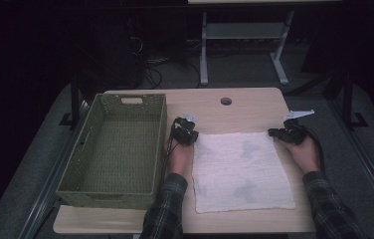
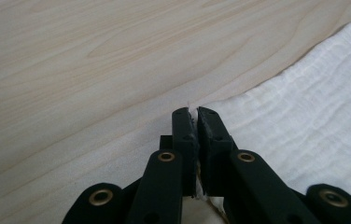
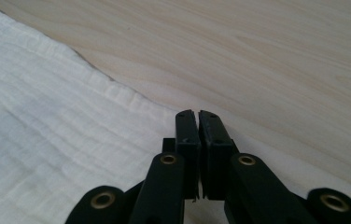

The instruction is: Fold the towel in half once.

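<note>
Towel point(image 1: 242, 169) flat, long axis near-to-far; left gripper point(image 1: 191, 135) and right gripper point(image 1: 274, 133) pinch its far corners.

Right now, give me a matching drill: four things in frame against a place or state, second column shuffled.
1. white woven cloth
2. green wicker basket
3. left gripper
4. right gripper

a. at the cloth's far right corner, jaws together
b. lies flat on the table's middle
c. stands at the table's left
d. pinches the cloth's far left corner

Pairs: 1-b, 2-c, 3-d, 4-a
</note>
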Available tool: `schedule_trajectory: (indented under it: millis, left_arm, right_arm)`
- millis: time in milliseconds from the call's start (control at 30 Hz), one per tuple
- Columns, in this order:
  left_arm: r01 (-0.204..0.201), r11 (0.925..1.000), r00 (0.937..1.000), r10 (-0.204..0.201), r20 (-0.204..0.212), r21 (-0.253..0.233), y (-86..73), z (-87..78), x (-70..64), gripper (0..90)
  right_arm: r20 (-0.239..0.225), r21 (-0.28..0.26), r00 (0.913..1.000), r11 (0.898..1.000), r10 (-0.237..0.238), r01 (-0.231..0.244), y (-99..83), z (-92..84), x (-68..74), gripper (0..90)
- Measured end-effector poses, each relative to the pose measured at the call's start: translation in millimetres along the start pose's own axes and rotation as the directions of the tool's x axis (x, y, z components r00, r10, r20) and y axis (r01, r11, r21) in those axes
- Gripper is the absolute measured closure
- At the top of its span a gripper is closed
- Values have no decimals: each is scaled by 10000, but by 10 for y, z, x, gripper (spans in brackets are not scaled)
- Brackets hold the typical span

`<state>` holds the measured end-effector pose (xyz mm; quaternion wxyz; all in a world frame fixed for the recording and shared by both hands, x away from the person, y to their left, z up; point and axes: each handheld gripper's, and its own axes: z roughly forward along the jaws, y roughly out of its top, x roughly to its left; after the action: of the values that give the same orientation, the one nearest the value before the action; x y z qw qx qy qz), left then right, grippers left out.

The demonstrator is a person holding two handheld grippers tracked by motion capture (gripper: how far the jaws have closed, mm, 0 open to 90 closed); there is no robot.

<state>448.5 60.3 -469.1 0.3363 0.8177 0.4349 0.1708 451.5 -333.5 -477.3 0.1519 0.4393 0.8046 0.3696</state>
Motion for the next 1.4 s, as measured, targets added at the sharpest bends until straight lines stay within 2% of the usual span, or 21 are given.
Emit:
schedule_trajectory:
  millis: [167, 300, 433, 533, 733, 833, 967, 1067, 1167, 1200, 1300, 1400]
  left_arm:
    - [176, 9988, 9997, -183, -152, -446, 69, -55, 11, 865]
    - [263, 9963, 9993, -284, -244, -823, 193, -117, 15, 866]
    - [137, 9944, 9995, -166, -272, -1044, 326, -199, -8, 865]
    - [93, 9937, 9998, -112, -166, -1119, 341, -272, -53, 865]
    - [116, 9924, 9999, -105, 98, -1227, 242, -415, -125, 865]
    - [35, 9922, 10000, -24, 83, -1248, 156, -485, -159, 864]
    - [64, 9914, 9996, -28, 279, -1306, 29, -607, -207, 865]
    - [74, 9906, 9983, 5, 578, -1365, -52, -694, -245, 864]
    - [84, 9897, 9978, 11, 662, -1430, -103, -759, -282, 864]
    - [-30, 9898, 9979, 121, 634, -1423, -117, -776, -298, 864]
    - [-34, 9902, 9957, 162, 908, -1397, -176, -803, -356, 864]
    - [-272, 9917, 9956, 382, 853, -1259, -238, -835, -385, 864]
  right_arm:
    - [130, -236, 9999, 9997, 40, -37, 78, -77, -39, 874]
    - [349, -342, 9994, 9994, 23, -11, 200, -166, -83, 874]
    - [493, -628, 9987, 9980, 131, -100, 314, -285, -135, 875]
    - [443, -864, 9989, 9962, 181, -142, 313, -388, -137, 875]
    - [331, -1020, 9993, 9947, 175, -141, 115, -538, -41, 874]
    - [259, -1086, 9996, 9941, 59, -30, 47, -603, 33, 874]
    - [245, -1157, 9995, 9930, -190, 218, -2, -701, 145, 874]
    - [350, -1053, 9986, 9936, -384, 419, -50, -760, 228, 874]
    - [287, -937, 9986, 9945, -439, 464, -131, -788, 279, 874]
    - [268, -916, 9987, 9947, -441, 464, -150, -795, 293, 873]
    - [251, -816, 9984, 9953, -511, 529, -219, -827, 349, 873]
    - [113, -822, 9989, 9956, -444, 452, -284, -870, 378, 873]
